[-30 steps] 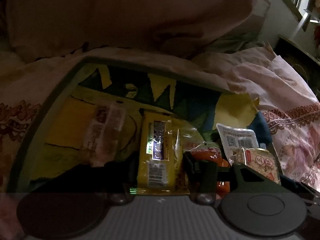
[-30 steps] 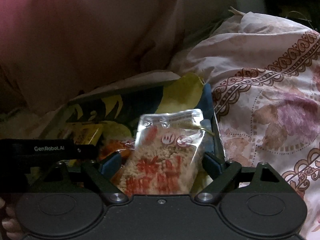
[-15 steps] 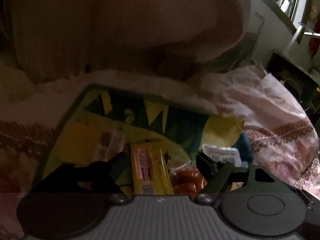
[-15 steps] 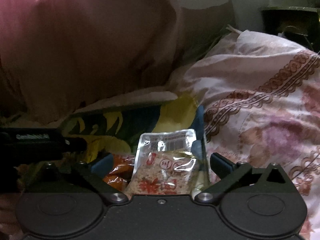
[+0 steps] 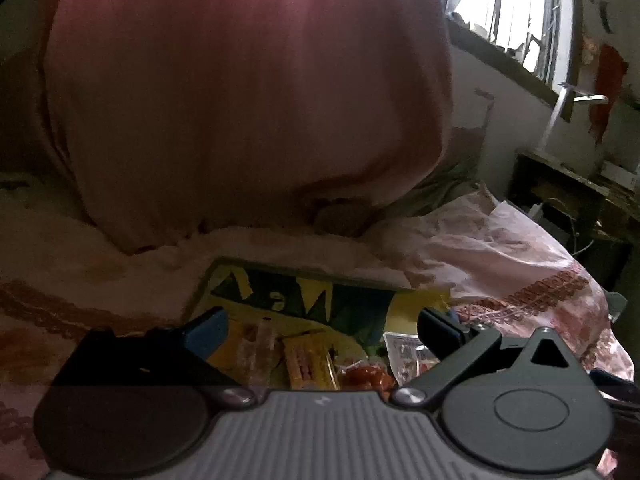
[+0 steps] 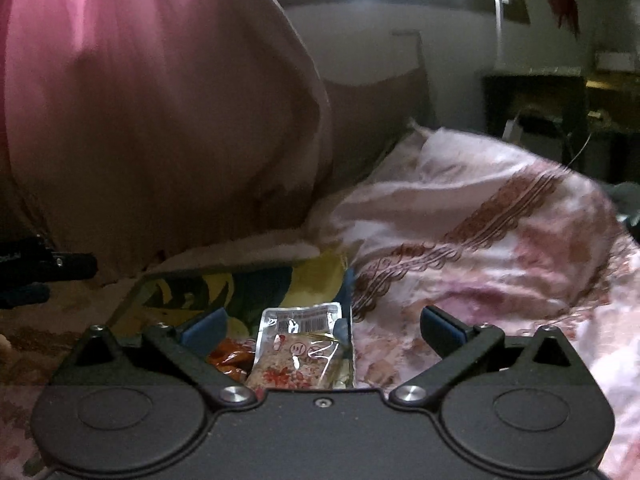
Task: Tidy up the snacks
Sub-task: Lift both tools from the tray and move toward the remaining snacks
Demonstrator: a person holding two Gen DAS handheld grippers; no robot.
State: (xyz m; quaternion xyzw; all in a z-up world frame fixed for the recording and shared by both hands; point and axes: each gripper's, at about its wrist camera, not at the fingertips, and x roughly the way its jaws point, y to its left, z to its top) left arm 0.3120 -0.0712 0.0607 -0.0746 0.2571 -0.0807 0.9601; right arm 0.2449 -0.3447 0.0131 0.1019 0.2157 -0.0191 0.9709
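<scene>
A tray with a yellow, blue and green pattern lies on the bed and holds the snacks. In the left wrist view I see a yellow bar packet, a clear wrapped packet, an orange-red packet and a barcoded pouch. My left gripper hangs above them, its jaws opening, nothing pressed between the pads. In the right wrist view the clear pouch of rice snack lies at the right end of the tray, beside the orange packet. My right gripper is open and empty above it.
A big pink cushion rises behind the tray. A floral quilt is bunched up to the right. A dark table and a window stand further back. The left gripper's black body shows at the left edge of the right wrist view.
Both grippers have risen and drawn back from the tray. The left jaws went from narrow around the yellow packet to wide. The right jaws widened off the rice pouch. The snacks stayed in the tray.
</scene>
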